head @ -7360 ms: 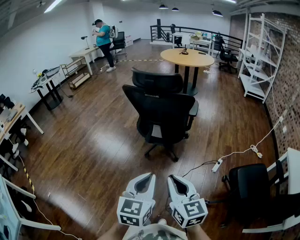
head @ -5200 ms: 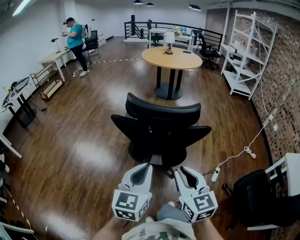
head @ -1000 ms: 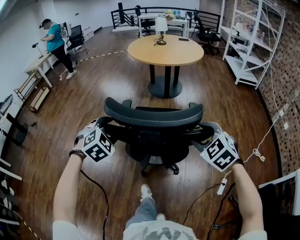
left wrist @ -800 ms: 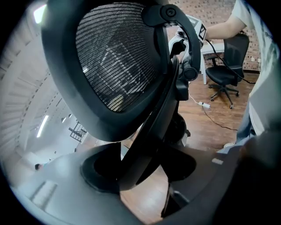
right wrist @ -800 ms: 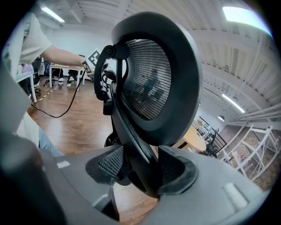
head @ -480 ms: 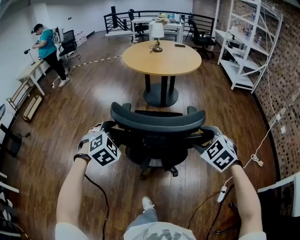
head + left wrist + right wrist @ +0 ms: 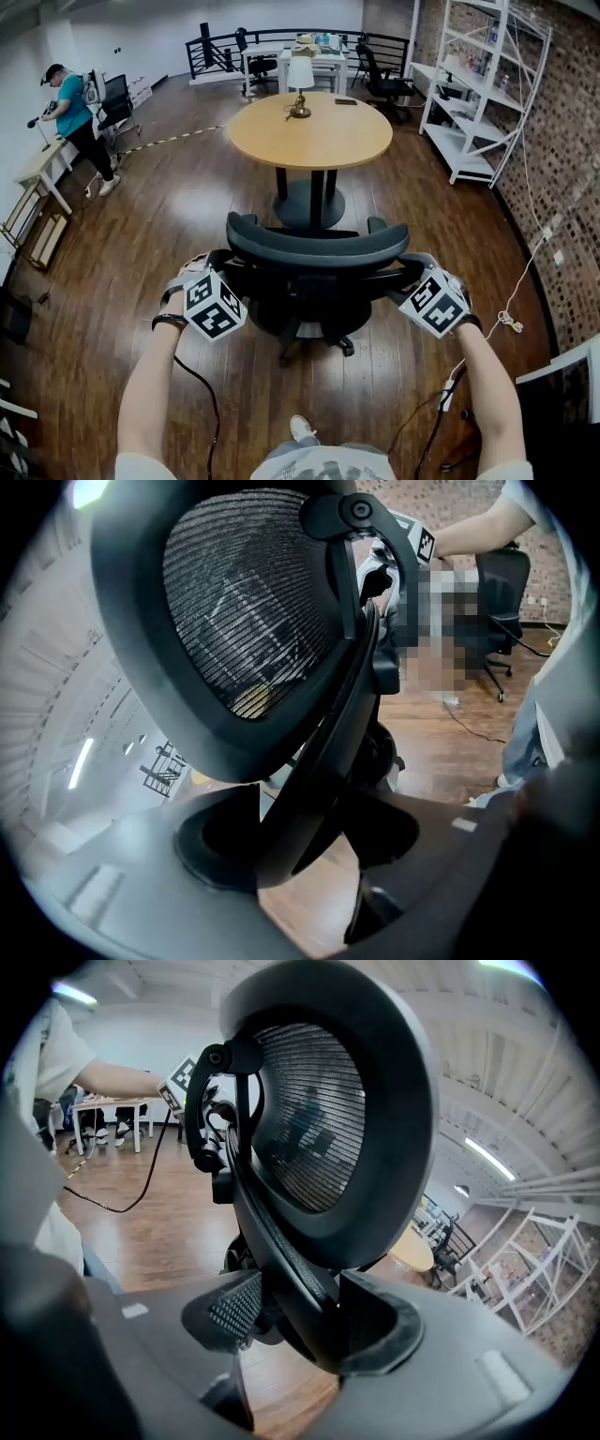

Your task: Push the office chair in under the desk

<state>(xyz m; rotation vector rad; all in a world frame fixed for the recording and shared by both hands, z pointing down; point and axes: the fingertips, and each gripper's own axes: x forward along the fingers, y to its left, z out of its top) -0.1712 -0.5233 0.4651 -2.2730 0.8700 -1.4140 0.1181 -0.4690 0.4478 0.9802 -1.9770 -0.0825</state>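
The black office chair [image 7: 317, 246] stands with its back to me, facing the round wooden table [image 7: 309, 131]. My left gripper [image 7: 208, 266] clamps the left edge of its backrest, and my right gripper [image 7: 405, 268] clamps the right edge. In the left gripper view the mesh backrest [image 7: 244, 621] has its frame wedged between the left gripper [image 7: 300, 846] jaws. In the right gripper view the backrest frame [image 7: 319, 1101] fills the gap of the right gripper [image 7: 300, 1326], whose jaws have just opened slightly further. The chair's base is mostly hidden under the seat.
A lamp [image 7: 299, 80] stands on the round table. White shelving [image 7: 469, 84] lines the brick wall on the right. A person [image 7: 70, 108] stands at a desk far left. A cable with a power strip [image 7: 511, 323] lies on the floor at right.
The chair and both grippers have moved forward together toward the round table, which now sits closer. Both grips stay on the backrest's edges.
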